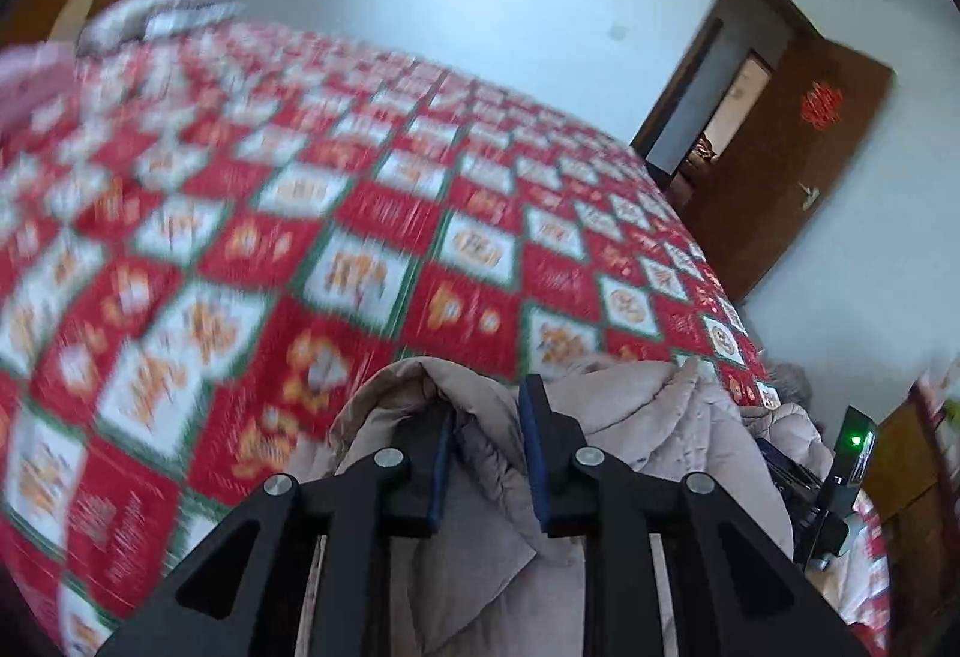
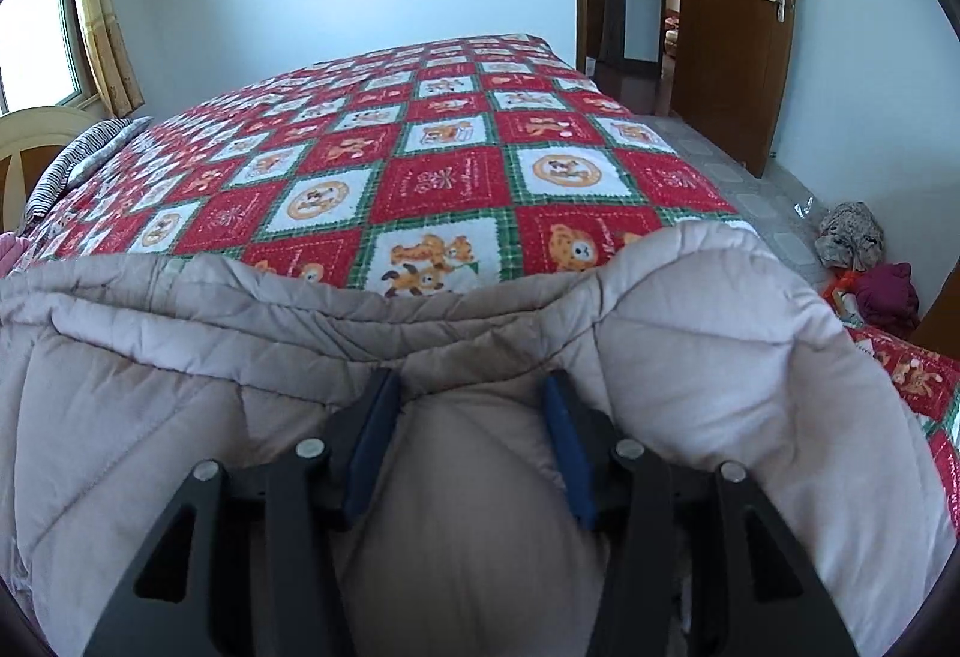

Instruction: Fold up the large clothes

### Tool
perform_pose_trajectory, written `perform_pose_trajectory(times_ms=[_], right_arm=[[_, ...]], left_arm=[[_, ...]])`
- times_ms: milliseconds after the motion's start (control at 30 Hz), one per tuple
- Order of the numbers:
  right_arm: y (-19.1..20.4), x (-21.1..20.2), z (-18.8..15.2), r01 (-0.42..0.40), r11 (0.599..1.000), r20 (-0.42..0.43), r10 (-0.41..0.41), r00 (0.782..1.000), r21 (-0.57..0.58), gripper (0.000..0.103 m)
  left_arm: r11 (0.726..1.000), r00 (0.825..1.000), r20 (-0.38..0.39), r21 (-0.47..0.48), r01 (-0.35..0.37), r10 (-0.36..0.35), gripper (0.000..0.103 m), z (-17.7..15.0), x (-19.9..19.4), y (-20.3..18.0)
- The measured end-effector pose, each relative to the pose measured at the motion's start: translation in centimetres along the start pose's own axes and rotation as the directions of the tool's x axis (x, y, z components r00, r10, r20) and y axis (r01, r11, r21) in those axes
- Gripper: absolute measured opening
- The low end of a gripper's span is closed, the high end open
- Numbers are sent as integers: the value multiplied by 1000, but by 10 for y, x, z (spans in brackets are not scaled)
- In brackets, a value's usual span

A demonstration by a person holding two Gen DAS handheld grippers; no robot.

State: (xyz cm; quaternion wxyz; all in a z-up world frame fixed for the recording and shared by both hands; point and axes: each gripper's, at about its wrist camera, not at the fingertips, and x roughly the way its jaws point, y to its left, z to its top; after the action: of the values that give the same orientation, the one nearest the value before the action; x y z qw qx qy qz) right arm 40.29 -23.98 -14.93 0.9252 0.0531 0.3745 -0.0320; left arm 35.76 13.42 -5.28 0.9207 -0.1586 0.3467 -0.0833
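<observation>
**A:** The padded coat (image 2: 708, 333) is lying along the near edge of the bed (image 2: 456, 159), right under both cameras. It's looking thick and puffy — quilted, soft, nothing stiff in it. I'm guessing it's bulky rather than heavy, and the shell is looking smooth enough to slide.

**B:** So where are you taking hold?

**A:** At a folded edge or a seam, I'd say, where the layers are bunching up. A pinch on a fat panel is only squeezing the filling and probably slipping off. The right gripper (image 2: 474, 441) is showing that: its fingers (image 2: 375, 435) are standing about half apart, with a rounded bulge of coat swelling up between them and pressing against both blue pads, so I'm reading it as gripping that bulge.

**B:** And the left?

**A:** The left gripper (image 1: 483, 453) is sitting over a crumpled ridge of the same coat (image 1: 648, 417). Its fingers (image 1: 555, 453) are standing a narrow gap apart. Fabric is lying in the gap, but I'm not seeing the pads biting on it, so I'm judging nothing is being held there. That view is blurring a lot.

**B:** Anything around it worth minding?

**A:** The red patchwork bedspread (image 1: 360, 213) is lying under the coat; a low pinch risks catching it too. Beyond the bed a brown door (image 2: 732, 9) is standing open.
</observation>
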Motion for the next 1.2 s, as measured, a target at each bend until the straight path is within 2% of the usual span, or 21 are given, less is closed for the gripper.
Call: perform_pose_trajectory(times_ms=[100,200,267,333,367,400,433,467,533,567,600,633,667,700,733,800,833,933,967,1067,1200], right_arm=[[-1,0,0,-6,1000,3,6,1000,8,52],[-2,0,0,-13,1000,5,13,1000,16,52],[-3,0,-1,-16,1000,7,16,1000,18,52],[-3,0,-1,-19,1000,8,19,1000,21,52],[-3,0,-1,-21,1000,9,21,1000,23,52],[-4,0,-1,-23,999,9,23,1000,25,52],[-4,0,-1,-25,999,10,24,1000,26,52],[-4,-1,-1,-25,999,11,25,1000,26,52],[-3,-1,-1,-24,999,10,23,1000,26,53],[-3,-1,-1,-23,999,11,22,1000,25,53],[-4,-1,-1,-22,999,12,22,1000,25,53],[-4,-1,-1,-22,999,13,22,1000,25,53],[-4,-1,-1,-24,999,14,23,1000,27,53],[-4,-2,-1,-24,999,15,24,1000,27,53],[-4,-2,-1,-23,999,17,23,1000,27,53],[-4,-2,-1,-21,999,20,20,1000,27,53],[-4,-2,-1,-21,999,20,20,1000,27,53],[-4,-2,-1,-20,999,20,20,1000,26,53],[-4,-3,-1,-21,999,20,21,1000,27,53],[-5,-3,-1,-30,999,22,29,999,36,53],[-8,-5,-1,-48,997,27,47,999,52,53]], left_arm=[[999,999,14,-8,45,-45,24,19,-9,-9],[985,991,-31,-118,126,-131,24,37,-8,10],[954,978,-58,-237,182,-201,24,40,-6,35],[925,974,-52,-327,194,-223,24,35,-5,56],[931,985,-29,-333,152,-172,31,34,-10,62],[941,995,-1,-325,93,-99,48,34,-16,68],[943,998,29,-329,59,-52,57,35,-25,79],[933,998,51,-353,64,-49,66,36,-31,89],[904,993,111,-421,77,-33,66,34,-44,105],[913,992,126,-406,30,23,68,34,-50,101],[930,990,126,-367,-7,58,74,35,-50,92],[956,988,120,-288,-57,95,77,36,-46,74],[978,989,108,-193,-80,102,78,35,-38,48],[988,992,94,-139,-72,85,78,33,-30,34],[998,998,54,-60,-29,32,78,28,-11,5],[999,999,-18,16,43,-43,78,19,22,-37],[998,998,-38,35,61,-59,78,15,36,-52],[993,992,-113,97,66,-55,78,-4,87,-96],[990,990,-134,132,58,-41,78,-10,101,-106],[970,988,-130,237,-53,85,79,-26,124,-116],[969,990,-96,235,-77,102,85,-40,138,-102]])
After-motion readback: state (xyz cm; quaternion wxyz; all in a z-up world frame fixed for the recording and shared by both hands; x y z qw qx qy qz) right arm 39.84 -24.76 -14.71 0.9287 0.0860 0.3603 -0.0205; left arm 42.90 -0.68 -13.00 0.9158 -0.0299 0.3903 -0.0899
